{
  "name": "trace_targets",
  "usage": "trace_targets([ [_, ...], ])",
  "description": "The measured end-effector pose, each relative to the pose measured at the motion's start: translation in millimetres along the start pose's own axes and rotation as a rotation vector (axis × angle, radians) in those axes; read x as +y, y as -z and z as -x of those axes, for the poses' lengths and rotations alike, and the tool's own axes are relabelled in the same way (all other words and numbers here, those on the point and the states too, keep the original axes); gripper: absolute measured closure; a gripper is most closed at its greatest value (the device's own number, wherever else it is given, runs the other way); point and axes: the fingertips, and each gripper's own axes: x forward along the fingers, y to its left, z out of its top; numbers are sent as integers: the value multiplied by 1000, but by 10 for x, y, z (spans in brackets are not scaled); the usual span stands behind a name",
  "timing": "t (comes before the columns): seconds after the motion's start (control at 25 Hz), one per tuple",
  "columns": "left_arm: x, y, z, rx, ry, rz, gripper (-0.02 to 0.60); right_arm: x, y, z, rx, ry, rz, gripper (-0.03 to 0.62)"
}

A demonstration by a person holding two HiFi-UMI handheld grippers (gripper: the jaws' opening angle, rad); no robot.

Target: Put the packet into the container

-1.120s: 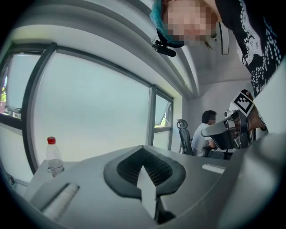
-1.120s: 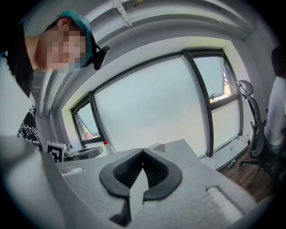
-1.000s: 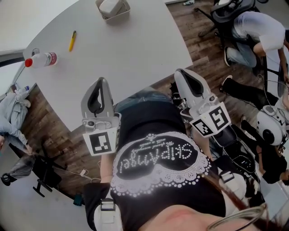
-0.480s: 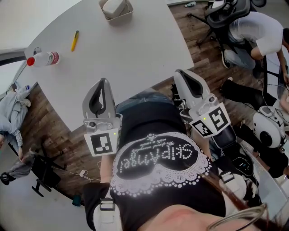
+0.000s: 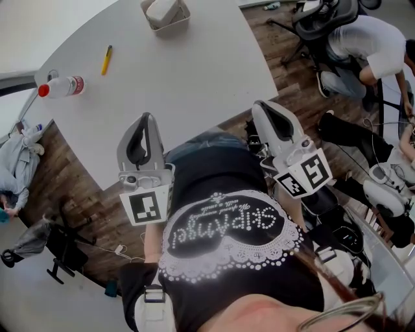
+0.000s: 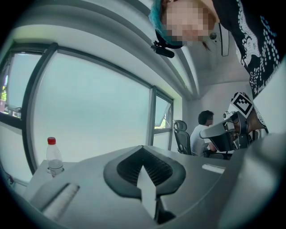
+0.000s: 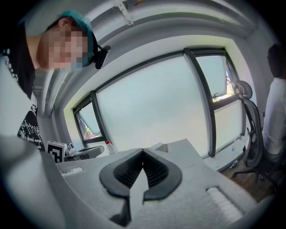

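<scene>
Count taken from the head view.

- Table (image 5: 188, 71): 1.
- Container (image 5: 183, 21): 1.
- Packet (image 5: 162, 9): 1.
- Pen (image 5: 106, 59), yellow: 1.
- Bottle (image 5: 61, 85), red cap: 1.
- Grippers: 2, the left gripper (image 5: 146, 118) and the right gripper (image 5: 259, 106).
- Marker cubes: 2, one cube (image 5: 145, 206) on the left gripper and one cube (image 5: 303, 175) on the right.
- Chairs: 2 made out, one chair (image 5: 319, 15) at top right and one chair (image 5: 61, 251) at lower left.
- Bystanders: 1 clear, a seated person (image 5: 366, 39) in a white shirt. The figures at the left and right edges are too cut off to count.
</scene>
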Motion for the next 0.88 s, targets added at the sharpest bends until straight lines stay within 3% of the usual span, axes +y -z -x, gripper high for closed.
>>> trace_targets([
  [0.88, 4, -67, -25, -33, -11, 7, 583, 20, 49, 4, 23, -10, 27, 594],
])
